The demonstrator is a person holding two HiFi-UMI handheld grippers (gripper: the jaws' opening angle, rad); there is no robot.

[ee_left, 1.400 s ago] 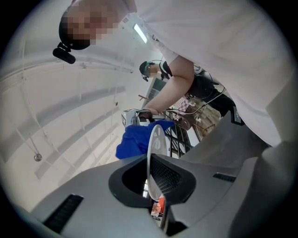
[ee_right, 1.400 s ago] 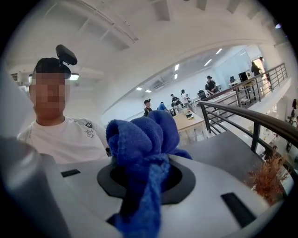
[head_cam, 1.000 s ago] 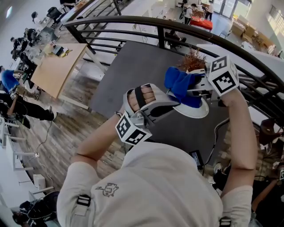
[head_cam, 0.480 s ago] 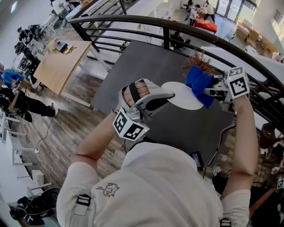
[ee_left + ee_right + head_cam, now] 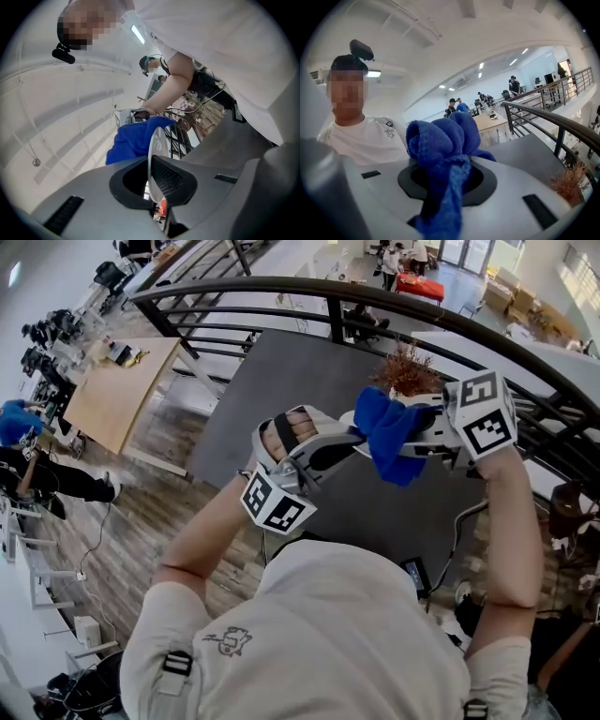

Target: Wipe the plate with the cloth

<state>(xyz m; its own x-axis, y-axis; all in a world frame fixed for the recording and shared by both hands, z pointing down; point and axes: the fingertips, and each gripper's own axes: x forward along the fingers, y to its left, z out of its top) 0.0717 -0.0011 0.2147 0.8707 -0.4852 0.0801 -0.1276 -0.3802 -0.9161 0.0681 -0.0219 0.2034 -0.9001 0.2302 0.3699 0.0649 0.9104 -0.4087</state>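
In the left gripper view, the left gripper (image 5: 151,177) has its jaws closed on the rim of a white plate (image 5: 154,157). The plate stands on its edge and is seen almost from the side, held up in the air. A blue cloth (image 5: 133,140) lies against the left face of the plate, near its upper part. Behind the cloth the right gripper (image 5: 129,115) shows a little, with a bare forearm (image 5: 171,89) behind it. In the right gripper view, the right gripper's jaws are closed on the blue cloth, which bulges in thick folds above the jaws, and one strip of it hangs down between them. Behind it there is a person in a white shirt (image 5: 370,140), and on the right a dark grey table (image 5: 525,154), a dark railing (image 5: 548,117) and a dry brown plant (image 5: 569,183). In the head view, both grippers are held up close together over the grey table, the left one pointing to the right and the right one pointing to the left. The cloth sits between their tips and hides nearly all of the plate. On the far left a wooden table (image 5: 112,390) stands on the floor below.
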